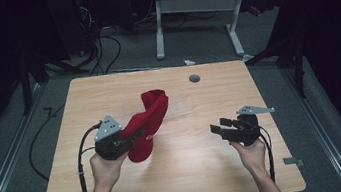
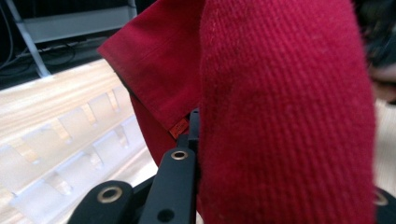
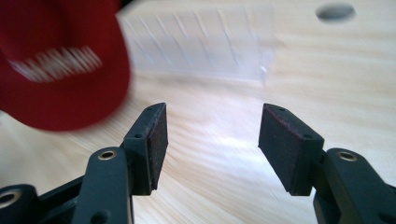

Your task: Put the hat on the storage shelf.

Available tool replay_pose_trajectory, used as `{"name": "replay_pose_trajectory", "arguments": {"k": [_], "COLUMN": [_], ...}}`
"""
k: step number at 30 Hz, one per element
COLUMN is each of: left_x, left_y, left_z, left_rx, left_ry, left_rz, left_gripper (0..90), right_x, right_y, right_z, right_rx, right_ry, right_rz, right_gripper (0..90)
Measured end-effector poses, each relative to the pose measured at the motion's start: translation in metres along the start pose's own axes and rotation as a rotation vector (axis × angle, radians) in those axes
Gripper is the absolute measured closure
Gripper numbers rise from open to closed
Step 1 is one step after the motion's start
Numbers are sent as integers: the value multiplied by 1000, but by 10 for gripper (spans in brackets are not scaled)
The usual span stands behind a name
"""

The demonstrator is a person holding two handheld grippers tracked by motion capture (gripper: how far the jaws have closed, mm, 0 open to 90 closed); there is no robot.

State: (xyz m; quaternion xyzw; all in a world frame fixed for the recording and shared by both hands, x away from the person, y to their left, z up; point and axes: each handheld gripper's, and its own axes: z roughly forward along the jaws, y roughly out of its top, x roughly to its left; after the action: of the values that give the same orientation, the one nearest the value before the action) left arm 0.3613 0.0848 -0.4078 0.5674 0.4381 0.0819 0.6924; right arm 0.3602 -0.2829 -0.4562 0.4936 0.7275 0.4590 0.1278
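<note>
Red sock (image 1: 146, 125) hangs clamped in left tool (image 1: 123, 142), above clear tray (image 1: 180, 107).

1. Left gripper (image 1: 131, 138): black body with a grey three-cornered plate on top, dotted with small dark holes; a black cable loops off its left side and trails back along the forearm
2. Right gripper (image 1: 218, 130): same black body, its grey plate seen nearly edge-on; a black cable runs down by the wrist
3. Jaws, right gripper view: two black angular arms, each ending in a flat block faced with a dark, faintly reddish pad
4. Brass-coloured ringed pivots at the jaw linkages, seen in both gripper views
5. Forearms bare, no sleeve visible; hands without gloves
</note>
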Motion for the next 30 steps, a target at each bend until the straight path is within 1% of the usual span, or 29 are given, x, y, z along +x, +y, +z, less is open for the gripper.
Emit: {"name": "replay_pose_trajectory", "arguments": {"k": [1, 3, 4, 7, 10, 13, 17, 21, 22, 23, 24, 26, 30], "left_x": [1, 3, 4, 6, 9, 12, 14, 16, 16, 17, 19, 21, 28], "left_y": [3, 8, 11, 19, 27, 35, 47, 59, 62, 66, 70, 76, 85], "left_z": [0, -1, -2, -3, -3, -4, -4, -3, -2, -2, -2, 0, 7], "left_rx": [-14, -34, -46, -71, -92, -106, -126, -156, -165, -175, -187, -197, -205], "left_ry": [1, 8, 14, 27, 42, 56, 64, 83, 85, 83, 81, 82, 109], "left_rz": [-13, -25, -34, -37, -48, -49, -47, -42, -41, -48, -57, -66, -54], "left_gripper": [803, 803, 803, 803, 803, 803, 803, 803, 803, 803, 803, 803, 803], "right_x": [-2, -7, -10, -15, -18, -20, -23, -25, -24, -23, -23, -23, -23], "right_y": [-4, -12, -15, -24, -30, -36, -41, -49, -51, -52, -52, -51, -51], "right_z": [4, 11, 13, 21, 27, 33, 40, 49, 50, 50, 50, 51, 51], "right_rx": [17, 44, 53, 80, 93, 103, 115, 147, 133, 136, 136, 134, 134], "right_ry": [-25, -63, -83, -141, -181, -225, -257, -284, -292, -304, -305, -308, -311], "right_rz": [-9, -10, -18, -37, -57, -76, -82, -100, -117, -122, -124, -119, -117], "right_gripper": [426, 425, 424, 417, 410, 406, 388, 366, 368, 365, 363, 363, 362]}}
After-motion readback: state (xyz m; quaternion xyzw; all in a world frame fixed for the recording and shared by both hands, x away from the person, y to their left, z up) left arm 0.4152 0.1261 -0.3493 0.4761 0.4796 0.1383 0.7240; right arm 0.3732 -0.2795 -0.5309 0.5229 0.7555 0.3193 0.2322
